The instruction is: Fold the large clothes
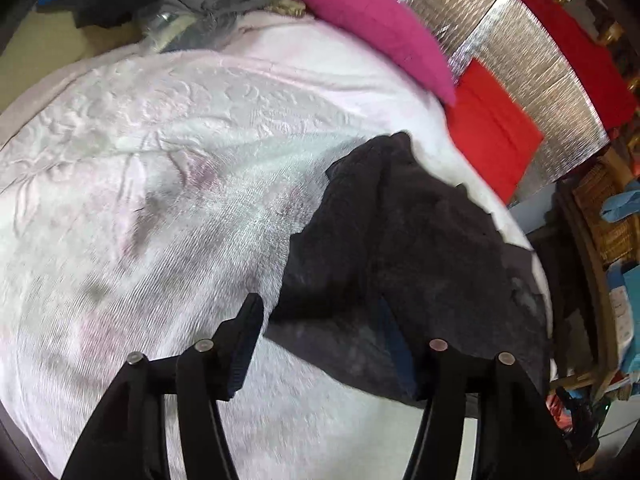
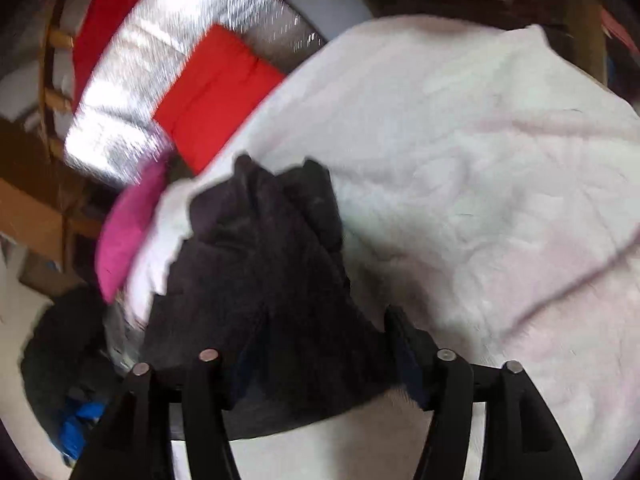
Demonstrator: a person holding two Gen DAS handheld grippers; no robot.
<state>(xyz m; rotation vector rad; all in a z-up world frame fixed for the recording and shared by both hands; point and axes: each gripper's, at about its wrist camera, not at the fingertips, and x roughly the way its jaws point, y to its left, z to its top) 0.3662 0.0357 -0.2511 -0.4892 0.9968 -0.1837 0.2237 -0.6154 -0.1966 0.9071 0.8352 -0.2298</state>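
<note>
- Black gripper fingers fill the bottom of both wrist views. We find the left gripper (image 1: 320,344) with jaws apart, its left finger (image 1: 244,344) over bare bedding, its right finger low against the dark garment (image 1: 404,248).
- We find the right gripper (image 2: 320,360) likewise spread, the dark garment (image 2: 264,272) bunched between its fingers; blur prevents us from confirming that either pad presses the cloth.
- We locate the garment crumpled on the white bedspread (image 1: 160,160), centre-right in the left view, centre-left in the right view.
- A magenta cushion (image 1: 372,24) and a red cushion (image 1: 492,128) sit beyond it, toward the upper right of the left view.
- We judge the step as an early one: gathering or re-gripping a still-unfolded heap.
- We judge the next move calls for finding two edges or corners, pinching them and spreading the cloth flat.
</note>
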